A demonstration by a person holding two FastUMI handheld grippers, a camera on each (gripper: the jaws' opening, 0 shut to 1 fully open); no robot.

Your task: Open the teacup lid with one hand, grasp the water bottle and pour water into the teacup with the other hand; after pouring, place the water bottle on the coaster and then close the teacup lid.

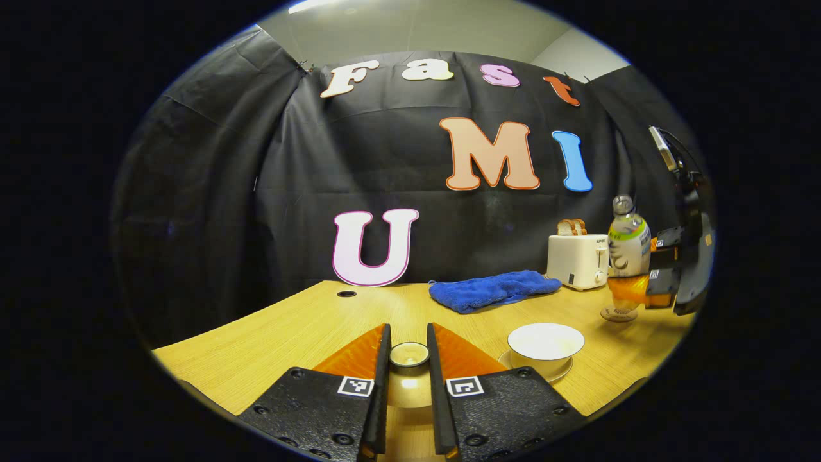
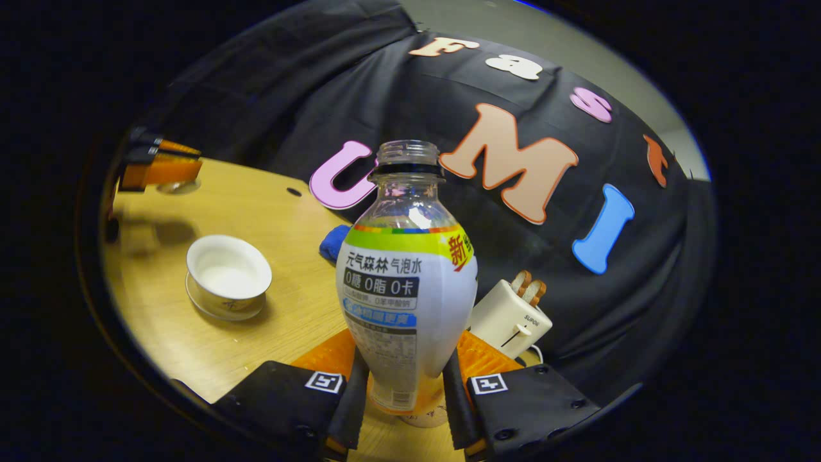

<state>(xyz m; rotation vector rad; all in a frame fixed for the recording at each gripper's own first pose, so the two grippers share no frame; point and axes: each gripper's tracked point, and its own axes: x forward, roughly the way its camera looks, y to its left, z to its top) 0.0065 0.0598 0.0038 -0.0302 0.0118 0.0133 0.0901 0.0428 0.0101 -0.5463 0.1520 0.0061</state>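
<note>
The uncapped water bottle (image 2: 407, 276) with a white label stands upright between the fingers of my right gripper (image 2: 405, 369), which is shut on its lower body. In the left gripper view the bottle (image 1: 628, 247) sits right over the round coaster (image 1: 619, 314); I cannot tell whether they touch. The right gripper (image 1: 660, 277) holds it from the right. My left gripper (image 1: 408, 340) is shut on the knob of the teacup lid (image 1: 409, 356), held above the table. The white teacup (image 1: 545, 341) stands uncovered on its saucer, right of the lid. From the right gripper view, the teacup (image 2: 228, 273) lies left, the left gripper (image 2: 160, 168) beyond it.
A white toaster (image 1: 577, 260) with bread slices stands at the back right, just behind the bottle. A blue cloth (image 1: 494, 290) lies along the back of the wooden table (image 1: 269, 333). A small round hole (image 1: 346, 294) is in the tabletop near the wall.
</note>
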